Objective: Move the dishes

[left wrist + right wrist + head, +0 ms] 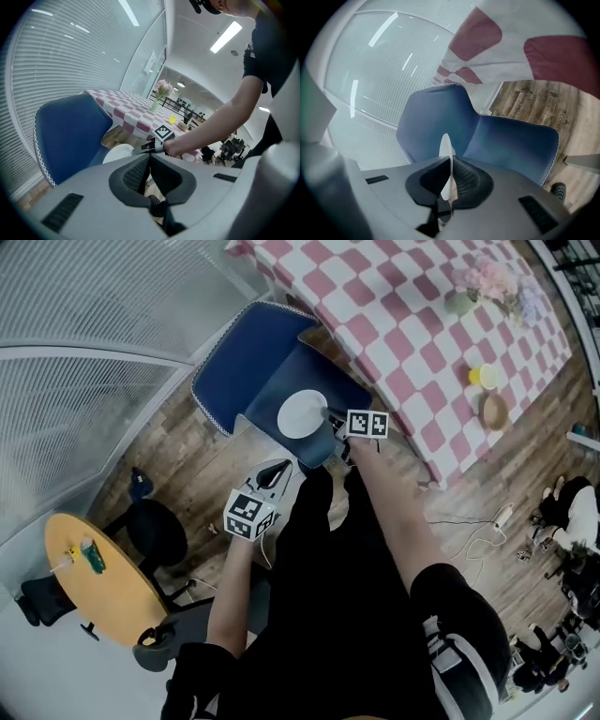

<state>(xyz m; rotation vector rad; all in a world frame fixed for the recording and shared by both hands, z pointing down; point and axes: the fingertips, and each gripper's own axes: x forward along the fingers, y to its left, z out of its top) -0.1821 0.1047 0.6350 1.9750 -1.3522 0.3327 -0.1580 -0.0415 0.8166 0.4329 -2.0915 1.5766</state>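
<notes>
A checked-cloth table [403, 324] carries a flower vase [460, 303], yellow cup [487, 378] — and bowl [494, 411].

left gripper [274, 474]: jaws together | right gripper [331, 415]: jaws clamped on plate [300, 414] rim | both arms extended forward

Head view looks steeply down from above the person, over blue chair [253, 362] and checked table [412, 324]. Left gripper view faces across the chair toward the table from further back; right gripper view sits close, chair filling its frame. All three share chair and white plate [302, 413]
</notes>
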